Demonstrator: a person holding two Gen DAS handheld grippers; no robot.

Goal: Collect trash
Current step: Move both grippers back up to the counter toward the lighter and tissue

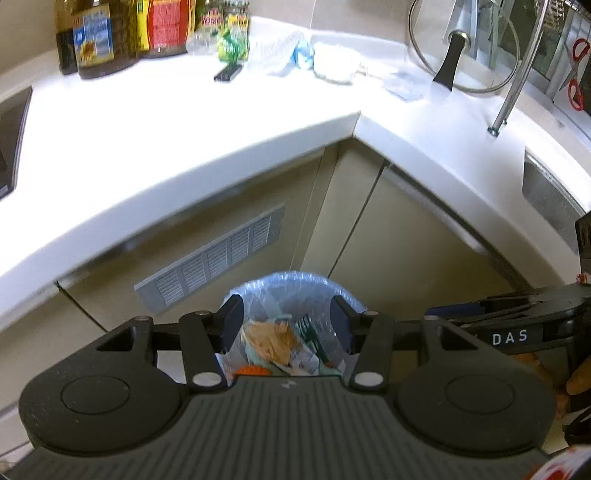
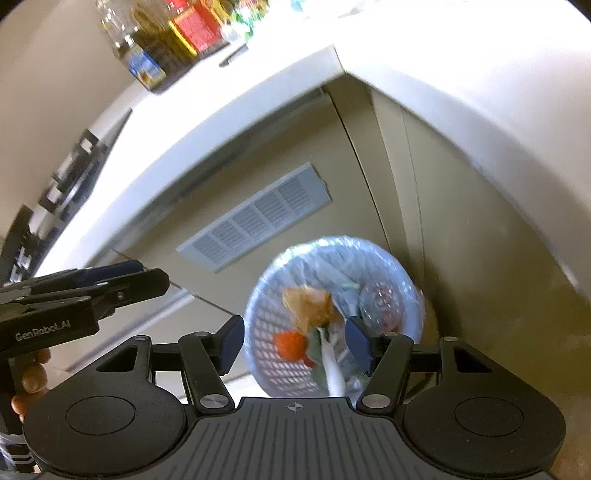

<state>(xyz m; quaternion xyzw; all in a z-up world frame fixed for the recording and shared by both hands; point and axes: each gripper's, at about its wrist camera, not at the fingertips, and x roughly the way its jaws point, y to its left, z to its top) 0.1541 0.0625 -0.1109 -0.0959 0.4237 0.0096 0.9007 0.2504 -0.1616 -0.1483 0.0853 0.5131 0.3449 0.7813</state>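
Plastic-lined bin [image 2: 334, 317] | left view – sink [image 1: 550, 199] | right view – stove [image 2: 55, 184]

**Bin mouth open from above, hemmed in at the cabinet corner**

The lined waste bin [image 2: 334, 314] stands on the floor in the inner corner of the cabinets [image 2: 280, 155], so approach is from above only. The worktop [image 1: 177, 122] edge overhangs above it. Bottles [image 1: 110, 33], a pot lid [image 1: 476, 48] and clutter crowd the worktop's back; its front is bare.
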